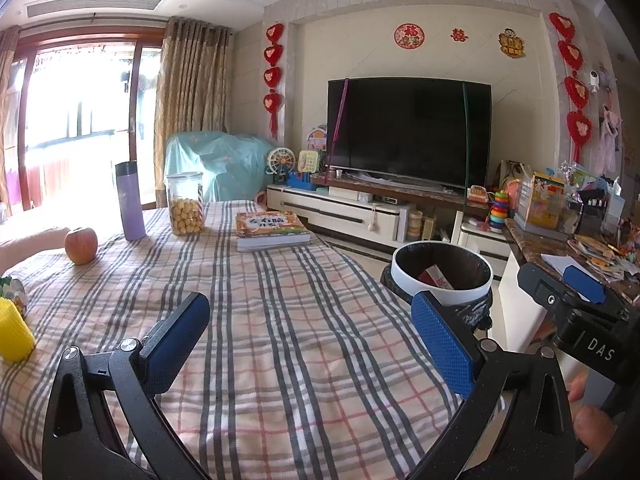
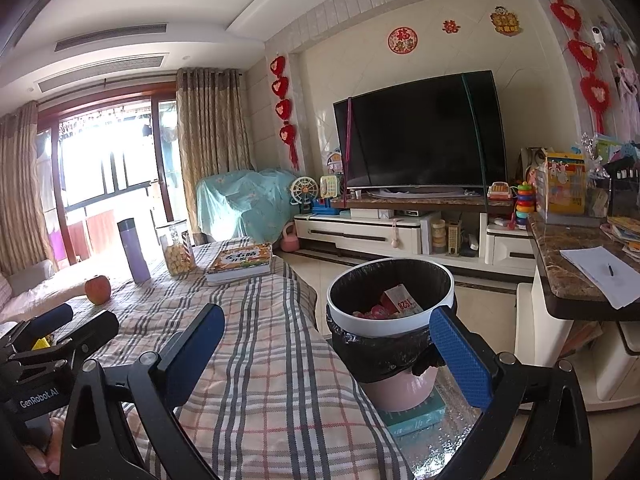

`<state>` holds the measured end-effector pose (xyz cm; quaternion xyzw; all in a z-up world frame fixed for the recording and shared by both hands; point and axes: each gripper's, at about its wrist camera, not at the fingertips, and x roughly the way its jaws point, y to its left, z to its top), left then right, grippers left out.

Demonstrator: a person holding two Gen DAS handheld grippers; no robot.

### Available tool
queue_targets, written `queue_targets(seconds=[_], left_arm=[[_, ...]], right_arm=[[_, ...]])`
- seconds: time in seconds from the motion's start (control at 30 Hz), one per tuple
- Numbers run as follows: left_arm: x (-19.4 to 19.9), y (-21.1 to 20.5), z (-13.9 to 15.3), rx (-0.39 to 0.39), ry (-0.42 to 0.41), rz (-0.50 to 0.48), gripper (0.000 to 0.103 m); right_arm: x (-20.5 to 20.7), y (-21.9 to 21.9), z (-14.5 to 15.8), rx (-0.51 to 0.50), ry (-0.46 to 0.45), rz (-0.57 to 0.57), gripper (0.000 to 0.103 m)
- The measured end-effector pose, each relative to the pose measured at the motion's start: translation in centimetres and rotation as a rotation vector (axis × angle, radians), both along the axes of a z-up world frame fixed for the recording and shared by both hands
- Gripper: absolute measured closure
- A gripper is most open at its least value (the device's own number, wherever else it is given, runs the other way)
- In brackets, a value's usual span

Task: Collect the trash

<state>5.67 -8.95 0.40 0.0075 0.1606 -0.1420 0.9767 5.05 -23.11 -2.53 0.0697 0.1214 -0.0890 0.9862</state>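
Left wrist view: the left tongs point(image 1: 310, 344) hang with their blue pads wide apart and nothing between them, over a tabletop point(image 1: 280, 320) draped in a checked cloth. At the right edge of that view the right tongs point(image 2: 326, 354) show as a black body with a blue pad; seen from their own camera, they too stand apart and empty, aimed at the bin point(image 2: 390, 308).

The bin, a white-rimmed pail lined with a black bag, stands just beside the tabletop's right edge. Several scraps already lie inside, among them a red-and-white printed card point(image 2: 402, 300), which suggests part of the collecting is done.

On the cloth, well apart from both tongs, sit an apple point(image 1: 81, 245), a purple flask point(image 1: 130, 201), a clear jar of yellow snacks point(image 1: 185, 204) and a stack of books point(image 1: 272, 230); none of these reads as rubbish. At the tabletop's left edge a yellow ribbed object point(image 1: 14, 330) stands beside a patterned wrapper-like item point(image 1: 12, 290), only partly in frame. These look the likeliest pieces left to gather, though what they are cannot be told for certain.

Beyond the tabletop, a dark television point(image 1: 408, 132) hangs above a white cabinet, and a marble side counter point(image 2: 568, 272) at right is crowded with papers and toys.
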Motion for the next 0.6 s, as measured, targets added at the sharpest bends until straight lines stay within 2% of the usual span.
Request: queue_targets(seconds=[0.6], left_arm=[[0.38, -0.19, -0.36, 0.007, 0.003, -0.004, 0.000]], right_arm=[[0.06, -0.07, 0.11, 0.004, 0.003, 0.002, 0.000]])
